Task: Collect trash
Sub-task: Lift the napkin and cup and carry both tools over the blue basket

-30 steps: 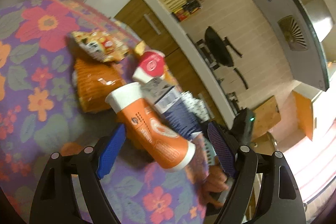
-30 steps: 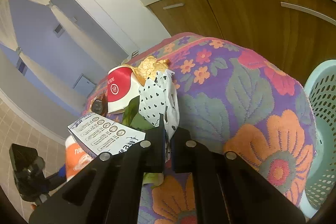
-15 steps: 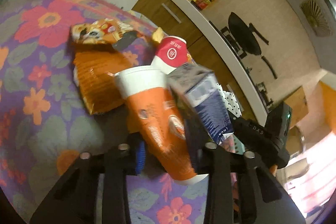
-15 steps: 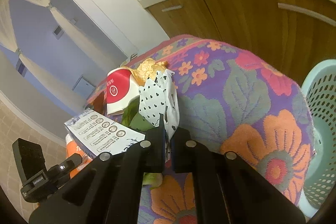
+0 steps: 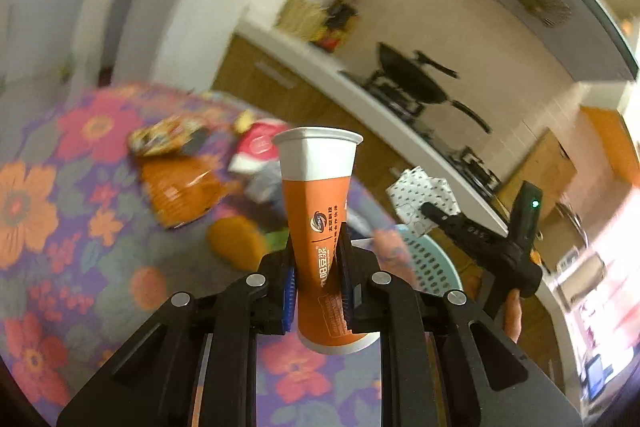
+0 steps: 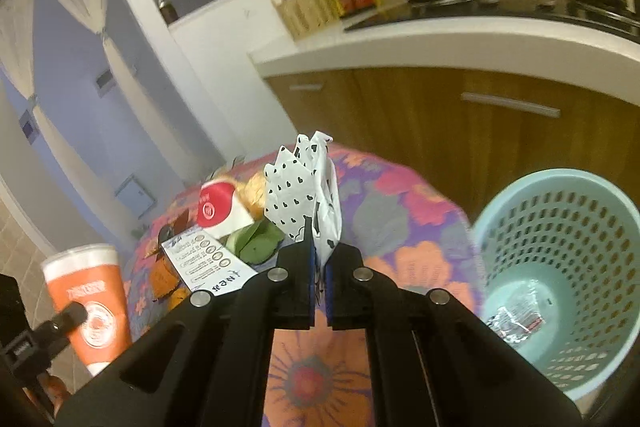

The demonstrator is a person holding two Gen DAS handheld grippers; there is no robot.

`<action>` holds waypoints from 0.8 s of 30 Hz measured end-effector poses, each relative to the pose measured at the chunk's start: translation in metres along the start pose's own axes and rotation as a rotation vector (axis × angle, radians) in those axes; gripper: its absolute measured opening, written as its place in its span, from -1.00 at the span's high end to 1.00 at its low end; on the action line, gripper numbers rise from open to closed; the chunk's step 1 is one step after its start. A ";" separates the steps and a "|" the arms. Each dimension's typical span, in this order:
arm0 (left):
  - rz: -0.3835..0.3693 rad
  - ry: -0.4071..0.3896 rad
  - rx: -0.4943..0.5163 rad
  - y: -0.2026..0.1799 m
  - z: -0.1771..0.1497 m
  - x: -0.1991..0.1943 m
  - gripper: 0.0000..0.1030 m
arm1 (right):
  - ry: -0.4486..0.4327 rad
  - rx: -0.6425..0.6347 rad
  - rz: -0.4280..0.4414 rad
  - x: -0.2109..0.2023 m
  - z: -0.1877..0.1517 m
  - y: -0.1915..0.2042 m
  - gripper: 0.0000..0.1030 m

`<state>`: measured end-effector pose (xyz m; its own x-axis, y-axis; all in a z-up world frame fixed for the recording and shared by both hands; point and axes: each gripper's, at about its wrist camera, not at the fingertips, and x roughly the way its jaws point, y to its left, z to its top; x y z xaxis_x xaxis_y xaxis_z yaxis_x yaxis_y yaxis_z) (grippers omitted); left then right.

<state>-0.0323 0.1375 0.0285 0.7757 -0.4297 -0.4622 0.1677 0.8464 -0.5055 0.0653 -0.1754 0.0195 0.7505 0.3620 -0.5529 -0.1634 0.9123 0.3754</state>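
My left gripper (image 5: pixel 316 267) is shut on an orange and white paper cup (image 5: pixel 318 203) and holds it upright above the floral table; the cup also shows in the right wrist view (image 6: pixel 90 303). My right gripper (image 6: pixel 319 259) is shut on a white wrapper with black hearts (image 6: pixel 306 191), lifted off the table; the wrapper also shows in the left wrist view (image 5: pixel 420 195). A teal perforated trash basket (image 6: pixel 560 267) stands right of the table, with a shiny wrapper (image 6: pixel 516 319) inside.
On the floral tablecloth (image 5: pixel 60 227) lie an orange snack bag (image 5: pixel 180 187), a yellow snack packet (image 5: pixel 168 139), a red and white cup (image 6: pixel 218 211), a printed carton (image 6: pixel 208 263) and green leaves (image 6: pixel 256 243). A wooden cabinet and counter (image 6: pixel 440 51) stand behind.
My left gripper closed on the orange cup and lifted it upright off the table. My right gripper rose with the heart wrapper, and the teal basket came into fuller view.
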 end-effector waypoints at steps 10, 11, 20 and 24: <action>-0.135 0.121 0.193 -0.125 0.005 0.085 0.70 | -0.058 0.136 -0.153 -0.058 -0.012 -0.098 0.97; -0.144 0.137 0.195 -0.133 0.004 0.096 0.70 | -0.053 0.158 -0.170 -0.062 -0.015 -0.111 0.97; -0.135 0.310 0.297 -0.202 -0.028 0.208 0.69 | 0.064 0.352 -0.310 -0.063 -0.043 -0.202 0.96; -0.122 0.350 0.343 -0.220 -0.043 0.238 0.69 | 0.110 0.382 -0.354 -0.055 -0.051 -0.220 0.96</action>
<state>0.0890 -0.1641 -0.0017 0.4975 -0.5617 -0.6611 0.4803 0.8130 -0.3293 0.0274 -0.3858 -0.0706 0.6422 0.0811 -0.7622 0.3479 0.8552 0.3841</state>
